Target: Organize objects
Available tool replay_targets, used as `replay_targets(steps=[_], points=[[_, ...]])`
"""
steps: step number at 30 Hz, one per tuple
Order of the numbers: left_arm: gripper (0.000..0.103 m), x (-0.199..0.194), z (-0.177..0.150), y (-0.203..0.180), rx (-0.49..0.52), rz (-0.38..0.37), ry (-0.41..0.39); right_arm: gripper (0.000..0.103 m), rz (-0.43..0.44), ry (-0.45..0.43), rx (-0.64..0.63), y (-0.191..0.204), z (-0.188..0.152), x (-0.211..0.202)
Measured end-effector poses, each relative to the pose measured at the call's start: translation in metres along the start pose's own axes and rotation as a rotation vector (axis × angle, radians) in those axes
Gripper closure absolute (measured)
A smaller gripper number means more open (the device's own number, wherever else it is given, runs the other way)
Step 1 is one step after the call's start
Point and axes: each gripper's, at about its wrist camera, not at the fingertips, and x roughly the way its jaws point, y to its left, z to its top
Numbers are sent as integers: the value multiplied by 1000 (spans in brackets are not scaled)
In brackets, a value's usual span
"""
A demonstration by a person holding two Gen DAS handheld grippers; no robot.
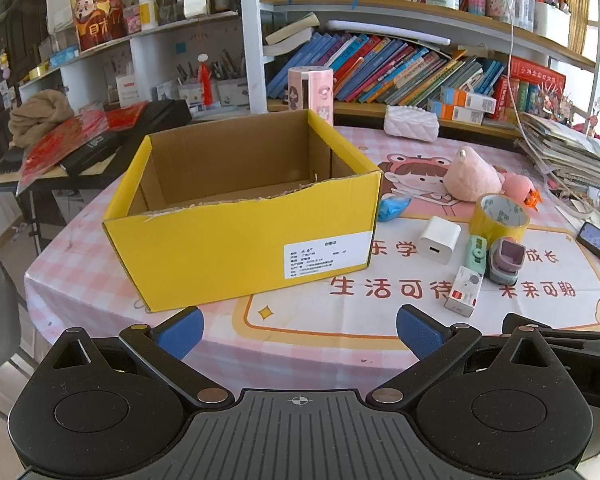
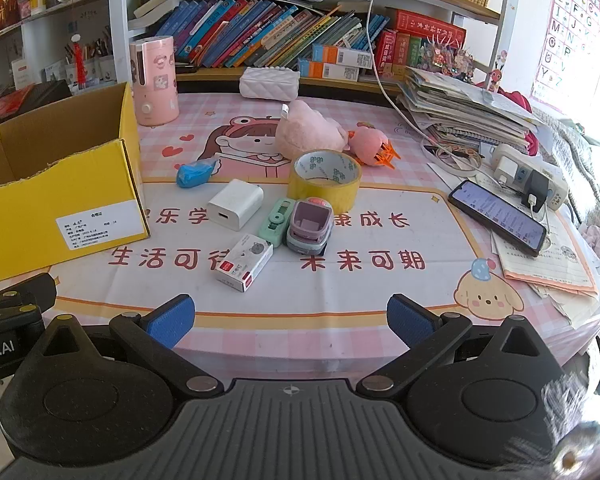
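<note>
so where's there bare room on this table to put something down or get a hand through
Free: the near strip of tablecloth between the staple box and both open grippers, and the yellow box's visible inside. Crowded: the cluster of charger, tape roll and toy truck, and the right edge around the phone.

Corrugated cardboard on the box, yellow matt outside, raw brown inside, torn rough along the rim. Smooth printed cloth over the table, creased. Glossy tape. Hard white plastic for the charger, slightly shiny. Fuzzy pink plush. Printed card on the small carton. Glassy phone. Matt black plastic, blue textured pads on the gripper.
</note>
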Motion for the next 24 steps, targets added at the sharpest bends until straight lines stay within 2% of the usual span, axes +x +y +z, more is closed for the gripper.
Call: replay_targets(steps=[24], points=[[0, 0, -2, 1, 0, 4, 3, 0, -1, 1, 1, -1, 0, -1]])
